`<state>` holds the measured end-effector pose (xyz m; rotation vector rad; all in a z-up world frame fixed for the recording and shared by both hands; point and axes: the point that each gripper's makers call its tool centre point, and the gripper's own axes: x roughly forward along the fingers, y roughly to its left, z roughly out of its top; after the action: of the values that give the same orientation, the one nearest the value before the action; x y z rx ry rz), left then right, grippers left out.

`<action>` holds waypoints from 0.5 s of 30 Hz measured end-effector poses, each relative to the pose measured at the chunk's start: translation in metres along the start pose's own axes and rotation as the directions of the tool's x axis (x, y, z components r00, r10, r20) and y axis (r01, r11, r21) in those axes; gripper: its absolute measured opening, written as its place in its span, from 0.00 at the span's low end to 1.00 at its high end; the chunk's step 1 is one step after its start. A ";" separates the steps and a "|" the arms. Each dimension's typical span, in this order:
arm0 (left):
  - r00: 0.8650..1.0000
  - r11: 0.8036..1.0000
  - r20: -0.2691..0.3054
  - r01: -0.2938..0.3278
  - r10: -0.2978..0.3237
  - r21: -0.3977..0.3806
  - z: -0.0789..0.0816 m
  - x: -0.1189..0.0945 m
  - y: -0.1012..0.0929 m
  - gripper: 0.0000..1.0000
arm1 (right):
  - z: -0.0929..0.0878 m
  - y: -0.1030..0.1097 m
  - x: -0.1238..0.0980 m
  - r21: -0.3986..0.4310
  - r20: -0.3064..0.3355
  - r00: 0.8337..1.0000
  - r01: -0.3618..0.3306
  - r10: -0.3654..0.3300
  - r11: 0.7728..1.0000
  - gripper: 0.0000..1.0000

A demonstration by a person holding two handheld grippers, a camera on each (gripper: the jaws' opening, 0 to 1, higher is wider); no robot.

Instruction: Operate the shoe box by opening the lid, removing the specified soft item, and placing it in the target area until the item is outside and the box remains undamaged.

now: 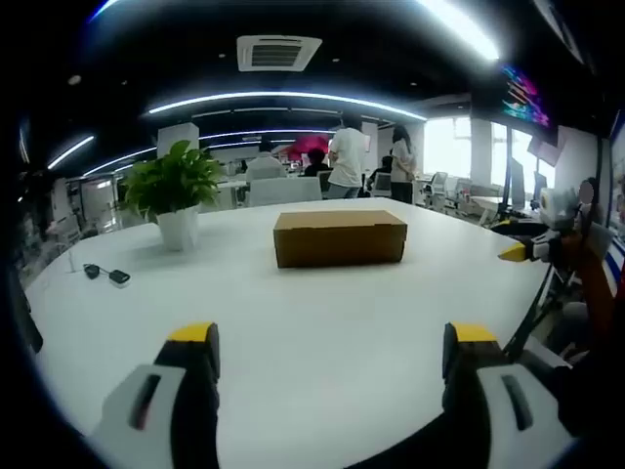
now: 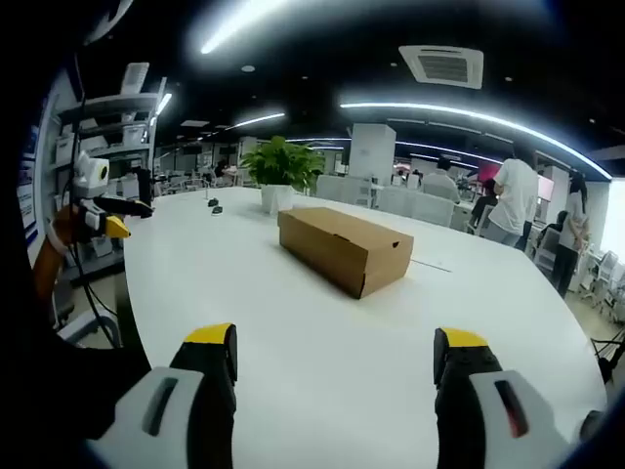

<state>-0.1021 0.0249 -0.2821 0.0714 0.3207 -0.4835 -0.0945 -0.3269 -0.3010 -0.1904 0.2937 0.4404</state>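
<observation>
Our left hand-held gripper (image 1: 332, 352) and right hand-held gripper (image 2: 334, 354) hover wide apart over the white bench (image 1: 322, 322); ahead sits the closed shoe box (image 1: 340, 238), a potted plant (image 1: 174, 191) beyond.

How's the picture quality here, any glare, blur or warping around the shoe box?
Left gripper view: shoe box sharp, evenly lit; ceiling light strips glare; table edge bows from fisheye. Right gripper view: shoe box crisp, soft shadow beneath; window behind the people blown out.
</observation>
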 end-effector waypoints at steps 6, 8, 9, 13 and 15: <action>0.999 1.000 0.040 0.002 -0.001 -0.013 0.011 0.006 -0.007 0.97 | 0.002 0.006 0.005 -0.004 0.019 0.999 -0.030 0.030 1.000 0.85; 0.999 1.000 0.038 0.002 -0.002 -0.015 0.008 0.006 -0.006 0.96 | -0.002 0.005 0.004 -0.002 0.018 0.999 -0.030 0.030 1.000 0.85; 0.999 1.000 0.037 0.001 -0.001 -0.010 0.006 0.005 -0.005 0.97 | -0.003 0.004 0.003 -0.001 0.017 0.999 -0.028 0.028 1.000 0.85; 0.999 1.000 0.040 0.001 -0.001 0.000 0.008 0.002 -0.007 0.97 | -0.003 0.001 -0.005 0.007 0.028 0.999 -0.015 0.015 1.000 0.85; 0.999 1.000 0.049 0.000 0.000 0.006 0.012 0.001 -0.009 0.97 | -0.002 -0.001 -0.009 0.010 0.034 0.999 -0.008 0.007 1.000 0.85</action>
<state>-0.1024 0.0148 -0.2706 0.0658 0.2716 -0.4857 -0.1026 -0.3321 -0.3000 -0.1718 0.2634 0.4491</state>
